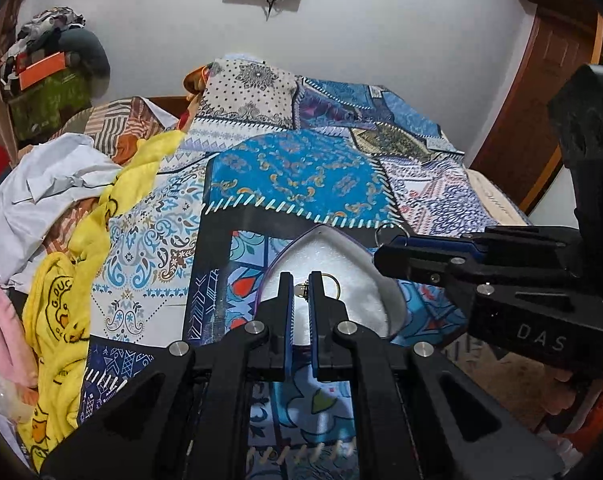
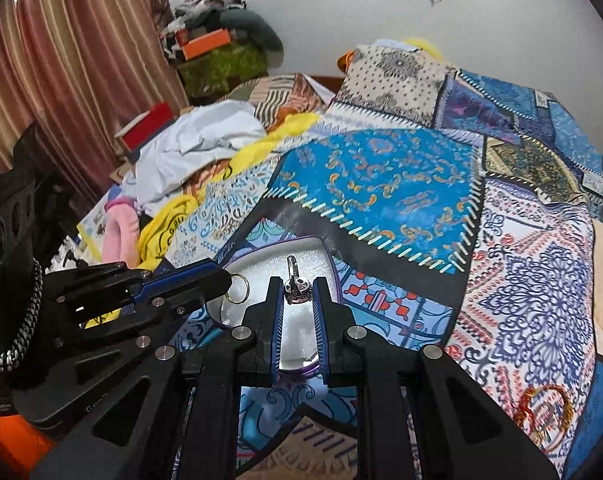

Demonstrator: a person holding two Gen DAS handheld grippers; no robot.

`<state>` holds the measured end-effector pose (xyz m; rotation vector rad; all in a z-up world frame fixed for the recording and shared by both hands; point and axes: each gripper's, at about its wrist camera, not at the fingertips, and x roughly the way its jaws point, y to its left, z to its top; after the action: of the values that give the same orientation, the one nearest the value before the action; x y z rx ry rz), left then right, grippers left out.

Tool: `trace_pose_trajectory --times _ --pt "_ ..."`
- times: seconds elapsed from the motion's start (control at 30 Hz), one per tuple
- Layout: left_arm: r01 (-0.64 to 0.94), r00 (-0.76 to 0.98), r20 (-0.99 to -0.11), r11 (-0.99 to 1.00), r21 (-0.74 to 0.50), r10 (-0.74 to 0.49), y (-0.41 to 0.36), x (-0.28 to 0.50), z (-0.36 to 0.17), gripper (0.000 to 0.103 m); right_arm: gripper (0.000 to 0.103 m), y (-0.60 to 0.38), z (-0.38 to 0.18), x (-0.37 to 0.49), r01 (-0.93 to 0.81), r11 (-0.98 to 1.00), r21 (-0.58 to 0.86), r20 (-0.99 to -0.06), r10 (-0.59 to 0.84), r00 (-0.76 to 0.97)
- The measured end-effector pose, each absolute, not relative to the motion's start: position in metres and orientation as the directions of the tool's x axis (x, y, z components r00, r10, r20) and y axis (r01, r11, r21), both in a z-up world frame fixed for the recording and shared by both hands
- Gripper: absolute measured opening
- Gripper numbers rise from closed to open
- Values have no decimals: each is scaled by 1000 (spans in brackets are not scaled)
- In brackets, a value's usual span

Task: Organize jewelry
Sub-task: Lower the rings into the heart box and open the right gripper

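two claws (image 1: 301, 280) (image 2: 297, 284) each pinch a ring above the patchwork bedspread (image 2: 381, 184).

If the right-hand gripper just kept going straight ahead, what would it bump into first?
Probably the silver ring standing between the right gripper's fingers, above the white foam pad of the jewelry box. Depth is hard to judge.

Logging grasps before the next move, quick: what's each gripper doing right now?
Left gripper: shut, apparently pinching the gold ring.
Right gripper: shut on the silver ring.
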<state>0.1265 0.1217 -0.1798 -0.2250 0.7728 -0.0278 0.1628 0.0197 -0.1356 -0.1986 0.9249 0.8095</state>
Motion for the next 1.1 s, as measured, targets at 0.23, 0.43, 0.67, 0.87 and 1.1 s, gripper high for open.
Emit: trace_pose_trajectory --times 0.23,0.43,0.67,0.87,1.1 --pt "-60 700 -707 977 -205 -105 124 131 -188 5 13 27 -152 172 -693 691 206 -816 512 269" --pt "-67 694 -713 977 -200 -99 123 133 -189 5 13 30 -156 171 -703 683 197 -830 498 251" --pt "-71 704 -707 983 -171 -72 119 127 -180 5 13 32 -154 169 -712 675 193 -831 499 248" --pt "-83 717 -694 981 -174 -62 120 118 -167 6 14 25 -145 165 -708 677 199 -823 508 255" --pt "-83 736 -675 983 -161 -49 113 109 -147 16 33 7 -116 152 -704 693 155 -784 519 339"
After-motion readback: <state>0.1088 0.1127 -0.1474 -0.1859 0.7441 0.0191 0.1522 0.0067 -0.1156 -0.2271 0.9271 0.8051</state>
